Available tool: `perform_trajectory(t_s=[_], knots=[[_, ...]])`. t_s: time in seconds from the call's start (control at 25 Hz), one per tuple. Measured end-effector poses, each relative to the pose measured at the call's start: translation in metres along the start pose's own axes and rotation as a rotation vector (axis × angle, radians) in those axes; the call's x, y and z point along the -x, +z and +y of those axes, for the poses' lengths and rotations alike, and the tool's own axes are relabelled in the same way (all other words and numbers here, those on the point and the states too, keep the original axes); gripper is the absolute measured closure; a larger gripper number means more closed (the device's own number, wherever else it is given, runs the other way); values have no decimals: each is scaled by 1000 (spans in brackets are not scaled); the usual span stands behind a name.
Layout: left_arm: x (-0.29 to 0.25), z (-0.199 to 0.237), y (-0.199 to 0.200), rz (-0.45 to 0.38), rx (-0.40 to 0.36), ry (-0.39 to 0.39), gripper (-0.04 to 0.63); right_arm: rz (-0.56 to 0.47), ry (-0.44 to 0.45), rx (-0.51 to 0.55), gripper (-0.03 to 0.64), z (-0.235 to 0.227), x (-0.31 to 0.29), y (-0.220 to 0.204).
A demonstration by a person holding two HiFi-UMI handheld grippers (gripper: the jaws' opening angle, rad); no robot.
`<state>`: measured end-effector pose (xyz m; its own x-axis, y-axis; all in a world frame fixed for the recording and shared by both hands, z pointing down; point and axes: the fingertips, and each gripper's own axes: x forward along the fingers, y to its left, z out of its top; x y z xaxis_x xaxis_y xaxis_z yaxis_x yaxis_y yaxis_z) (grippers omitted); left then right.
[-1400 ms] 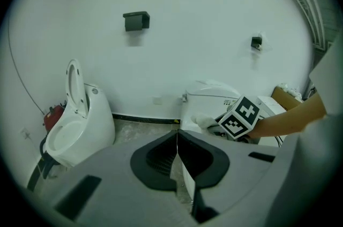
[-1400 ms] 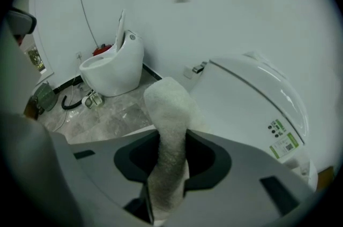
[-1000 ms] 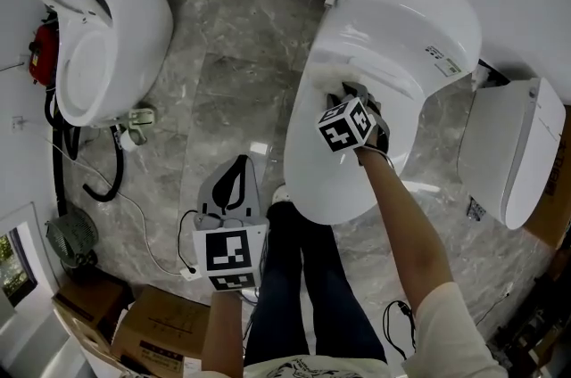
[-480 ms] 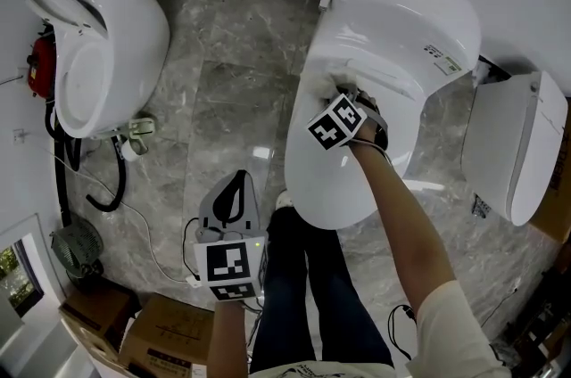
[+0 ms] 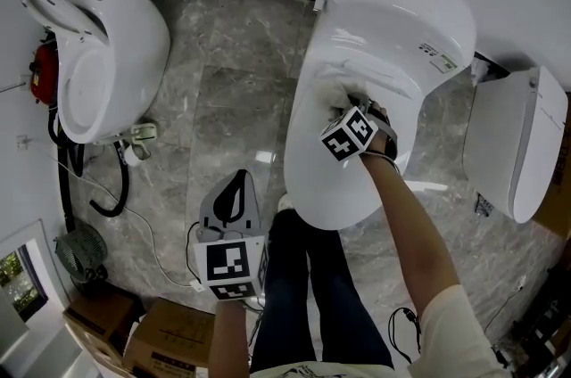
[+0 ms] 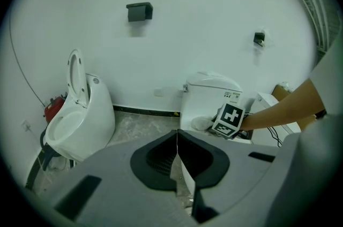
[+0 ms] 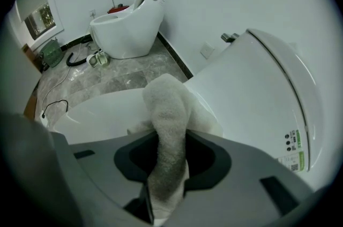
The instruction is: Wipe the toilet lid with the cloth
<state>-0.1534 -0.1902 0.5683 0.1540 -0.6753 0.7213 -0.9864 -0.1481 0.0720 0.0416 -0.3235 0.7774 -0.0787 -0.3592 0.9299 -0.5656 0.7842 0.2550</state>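
Observation:
The white toilet lid (image 5: 332,162) lies closed in the middle of the head view, its tank (image 5: 406,15) behind it. My right gripper (image 5: 343,113) is shut on a white fluffy cloth (image 7: 167,119), which presses on the rear part of the lid (image 7: 99,113); a little of the cloth (image 5: 332,94) shows past the marker cube. My left gripper (image 5: 234,193) hangs low over the floor, well left of the toilet, its jaws closed together with nothing between them (image 6: 177,159). From the left gripper view the toilet (image 6: 209,95) and the right gripper's cube (image 6: 230,118) show ahead.
A second white toilet (image 5: 98,46) with its seat raised stands at the left, black hoses (image 5: 103,189) and a red object (image 5: 40,64) beside it. Another white fixture (image 5: 517,144) stands at the right. Cardboard boxes (image 5: 169,332) sit at the lower left. The person's legs (image 5: 312,296) stand before the lid.
The right gripper with the cloth slid left across the rear of the lid, then back toward the right. The left gripper stayed low over the floor.

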Motion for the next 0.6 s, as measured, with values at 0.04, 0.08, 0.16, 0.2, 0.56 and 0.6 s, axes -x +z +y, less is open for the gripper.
perform_trajectory(t_s=[0.04, 0.08, 0.16, 0.2, 0.56, 0.6], knots=[[0, -2, 0, 0, -4, -2, 586, 4, 0, -2, 505, -2, 1, -6], [-1, -4, 0, 0, -6, -4, 586, 8, -2, -5, 505, -4, 1, -12], [-2, -10, -1, 3, -8, -12, 586, 14, -2, -22, 503, -9, 4, -23], [-3, -13, 0, 2, -10, -17, 586, 15, 0, -35, 504, -11, 5, -29], [-7, -48, 3, -3, -48, -75, 586, 47, -15, -165, 503, -34, 16, -94], [-7, -50, 3, -3, -50, -80, 586, 52, -17, -180, 503, -37, 17, -100]])
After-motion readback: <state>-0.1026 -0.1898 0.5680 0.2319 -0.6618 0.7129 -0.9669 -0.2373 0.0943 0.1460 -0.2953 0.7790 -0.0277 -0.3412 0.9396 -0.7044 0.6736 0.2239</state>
